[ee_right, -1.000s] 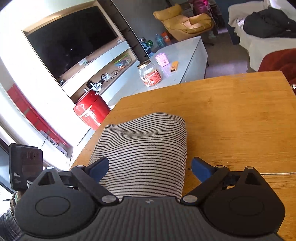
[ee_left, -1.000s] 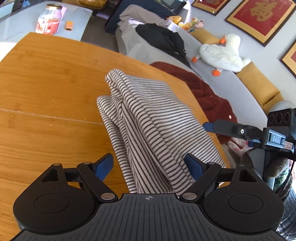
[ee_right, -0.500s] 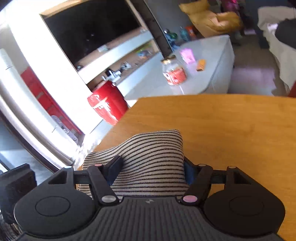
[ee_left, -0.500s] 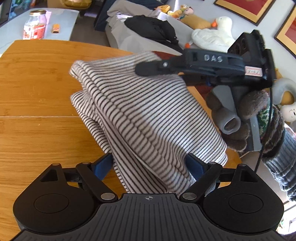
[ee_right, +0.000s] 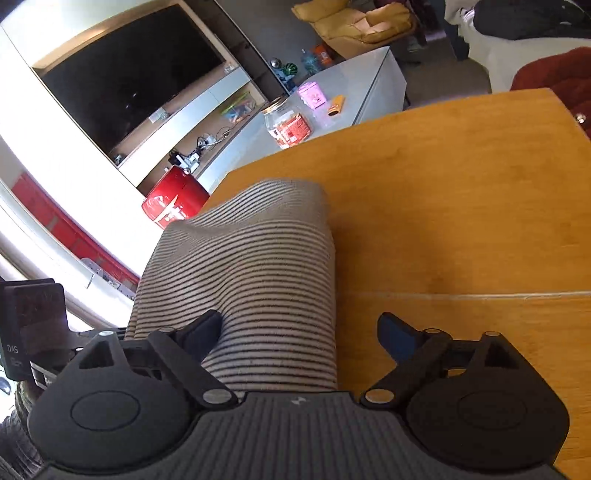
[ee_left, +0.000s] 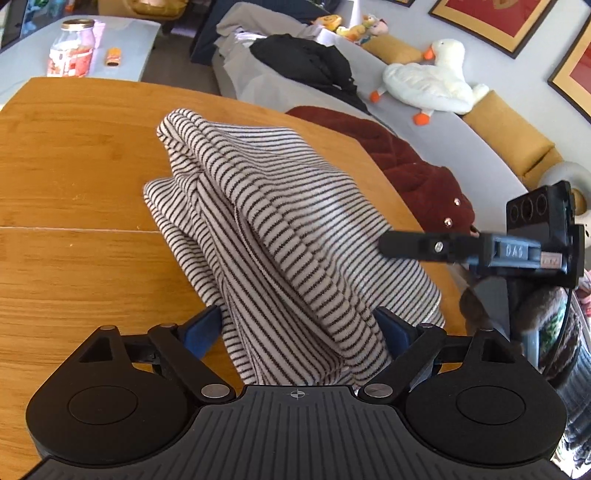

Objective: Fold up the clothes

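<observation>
Home living room. Grey sofa (ee_left: 424, 147) with yellow cushions (ee_left: 513, 125) and a plush duck (ee_left: 432, 88), framed red pictures (ee_left: 491, 18) on the wall. Big TV (ee_right: 129, 77) sat in a white wall unit, low white coffee table (ee_right: 369, 85) with a snack jar (ee_right: 286, 125), wooden table (ee_right: 461, 206) up front.

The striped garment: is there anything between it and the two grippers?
Nothing visible. The striped garment already lies between the open fingers of the left gripper and of the right gripper on the wooden table.
</observation>
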Motion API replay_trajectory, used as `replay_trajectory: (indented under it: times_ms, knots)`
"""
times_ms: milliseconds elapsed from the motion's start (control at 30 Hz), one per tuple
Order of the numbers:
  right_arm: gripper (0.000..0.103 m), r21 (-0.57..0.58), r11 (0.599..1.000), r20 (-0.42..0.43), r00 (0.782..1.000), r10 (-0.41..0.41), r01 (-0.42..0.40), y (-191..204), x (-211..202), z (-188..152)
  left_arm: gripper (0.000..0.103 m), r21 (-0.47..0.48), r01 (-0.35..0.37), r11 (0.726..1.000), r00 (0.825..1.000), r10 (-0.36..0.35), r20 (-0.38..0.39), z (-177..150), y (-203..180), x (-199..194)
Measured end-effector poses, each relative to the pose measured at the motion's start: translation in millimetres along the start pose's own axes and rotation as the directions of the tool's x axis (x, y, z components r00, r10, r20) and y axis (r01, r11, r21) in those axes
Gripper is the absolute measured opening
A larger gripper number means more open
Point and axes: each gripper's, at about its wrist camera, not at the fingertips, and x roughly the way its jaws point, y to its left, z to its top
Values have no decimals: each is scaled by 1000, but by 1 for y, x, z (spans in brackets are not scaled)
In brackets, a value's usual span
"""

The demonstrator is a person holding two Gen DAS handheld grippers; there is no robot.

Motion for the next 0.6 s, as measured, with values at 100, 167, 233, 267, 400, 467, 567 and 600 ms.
replay_trajectory:
  times_ms: [100,167,233,267,400,467,567,600]
  knots:
    - [71,-47,999,-18,1000,10,-11,10,20,7,84,1,-2,1000,1000,2,15,2,3,1]
    - [71,-79,997,-31,999,17,-19,16,33,11,83,-8,-23,1000,999,23,28,9,12,-1]
    - [70,-103,994,-41,999,24,-28,23,50,19,82,-40,-46,998,998,47,48,21,31,-5]
    - [70,-105,994,-42,999,30,-34,26,63,28,82,-55,-56,997,996,59,60,28,42,-7]
    - [70,-113,992,-47,997,53,-58,39,116,62,81,-94,-111,989,987,121,105,56,85,-16]
    - [71,-117,991,-49,997,62,-68,44,137,74,81,-103,-147,984,980,159,123,69,104,-20]
    - [71,-123,989,-51,996,75,-81,50,160,86,80,-113,-189,976,970,203,135,82,119,-24]
    - [71,-126,988,-51,995,80,-86,50,163,87,80,-108,-201,974,967,215,137,85,122,-26]
